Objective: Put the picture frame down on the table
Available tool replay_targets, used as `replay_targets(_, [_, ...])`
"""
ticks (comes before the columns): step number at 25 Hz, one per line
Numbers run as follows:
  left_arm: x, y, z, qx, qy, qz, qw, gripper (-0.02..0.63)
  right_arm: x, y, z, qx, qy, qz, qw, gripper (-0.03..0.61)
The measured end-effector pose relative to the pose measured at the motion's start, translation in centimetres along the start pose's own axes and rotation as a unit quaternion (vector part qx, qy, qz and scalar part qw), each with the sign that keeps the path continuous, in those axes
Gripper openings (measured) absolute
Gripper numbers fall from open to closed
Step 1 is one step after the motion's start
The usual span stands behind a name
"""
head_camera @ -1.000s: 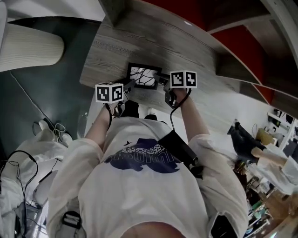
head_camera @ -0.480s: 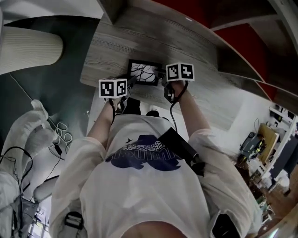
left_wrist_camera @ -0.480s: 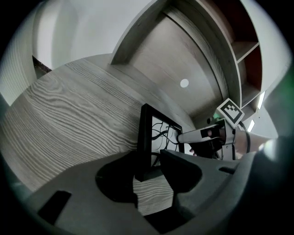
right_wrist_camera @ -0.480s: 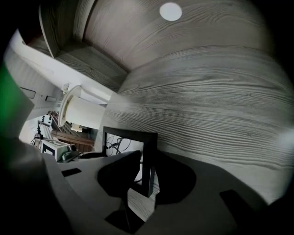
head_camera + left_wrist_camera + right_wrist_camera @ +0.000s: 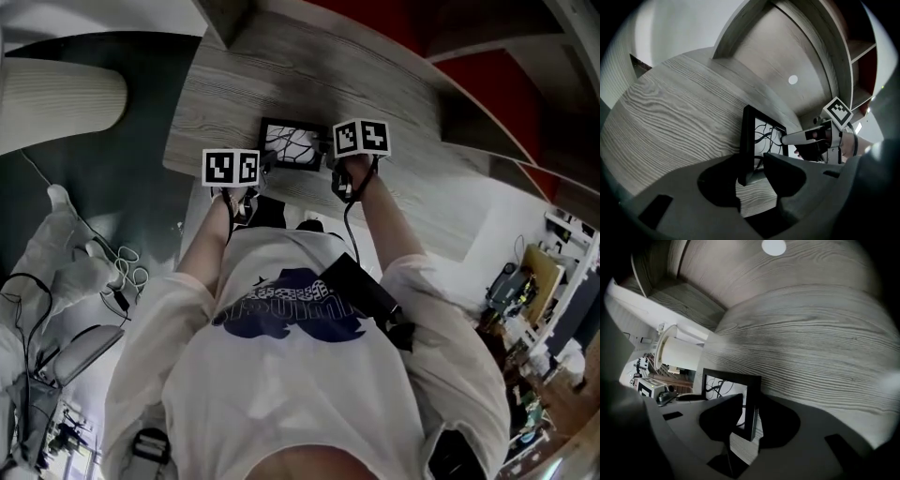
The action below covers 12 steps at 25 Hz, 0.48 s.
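A black picture frame point(image 5: 292, 146) with a white picture of dark curved lines is held upright over the grey wood-grain table point(image 5: 234, 84). My left gripper point(image 5: 265, 162) is shut on the frame's left edge point(image 5: 747, 140), which stands between its jaws. My right gripper point(image 5: 328, 156) is shut on the frame's right edge point(image 5: 753, 401). In the left gripper view, the right gripper point(image 5: 806, 137) reaches in from the far side of the picture. The frame's lower edge is close to the tabletop point(image 5: 670, 117); whether they touch is hidden by the jaws.
A shelf unit with red backing point(image 5: 487, 84) rises along the table's far side. A white ribbed seat point(image 5: 56, 94) stands left of the table, with cables point(image 5: 112, 272) on the floor below it. A white round cap point(image 5: 793, 79) sits in the tabletop.
Both grippers and the frame have shifted a little farther over the table, and the left gripper has drawn nearer to the right one. Both still hold the frame.
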<state>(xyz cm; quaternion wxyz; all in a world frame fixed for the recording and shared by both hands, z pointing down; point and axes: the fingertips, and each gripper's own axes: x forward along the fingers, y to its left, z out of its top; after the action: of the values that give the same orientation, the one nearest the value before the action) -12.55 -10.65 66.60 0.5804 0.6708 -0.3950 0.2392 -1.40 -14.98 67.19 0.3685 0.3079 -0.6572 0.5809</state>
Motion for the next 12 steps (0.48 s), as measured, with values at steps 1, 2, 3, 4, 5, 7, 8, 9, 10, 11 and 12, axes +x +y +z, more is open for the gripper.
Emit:
replay_targets(1, [0.04, 0.05, 0.05, -0.003, 0.007, 0.000, 1.0000, 0.158, 0.06, -0.02, 0.05, 0.002, 0.003, -0.002, 1.000, 0.106])
replay_targets(2, [0.05, 0.07, 0.10, -0.004, 0.013, 0.000, 0.9999, 0.158, 0.08, -0.02, 0.08, 0.003, 0.007, -0.004, 1.000, 0.106])
replay_targets(3, [0.04, 0.06, 0.14, -0.004, 0.020, 0.001, 0.9998, 0.160, 0.06, -0.03, 0.09, 0.005, 0.011, -0.008, 1.000, 0.106])
replay_targets(4, [0.04, 0.02, 0.17, -0.002, 0.025, 0.002, 0.9997, 0.160, 0.02, -0.04, 0.09, 0.005, 0.014, -0.011, 1.000, 0.106])
replay_targets(5, [0.03, -0.01, 0.17, 0.001, 0.030, 0.003, 0.9995, 0.160, -0.03, -0.05, 0.06, 0.006, 0.018, -0.015, 1.000, 0.106])
replay_targets(7, [0.01, -0.04, 0.12, 0.006, 0.036, 0.006, 0.9993, 0.160, -0.06, -0.08, -0.03, 0.007, 0.022, -0.019, 1.000, 0.107])
replay_targets(8, [0.02, -0.04, 0.10, 0.007, 0.039, 0.007, 0.9992, 0.160, -0.05, -0.09, -0.06, 0.008, 0.023, -0.020, 1.000, 0.107])
replay_targets(9, [0.04, -0.04, 0.09, 0.008, 0.042, 0.008, 0.9991, 0.160, -0.05, -0.10, -0.06, 0.008, 0.024, -0.021, 0.999, 0.107])
replay_targets(10, [0.08, -0.04, 0.07, 0.010, 0.045, 0.009, 0.9989, 0.160, -0.07, -0.14, -0.04, 0.009, 0.025, -0.023, 0.999, 0.107])
replay_targets(11, [0.12, -0.04, 0.03, 0.012, 0.049, 0.011, 0.9987, 0.160, -0.10, -0.21, -0.03, 0.009, 0.026, -0.025, 0.999, 0.107])
replay_targets(12, [0.15, 0.00, -0.06, 0.016, 0.053, 0.014, 0.9984, 0.160, -0.13, -0.29, -0.06, 0.009, 0.026, -0.028, 0.999, 0.107])
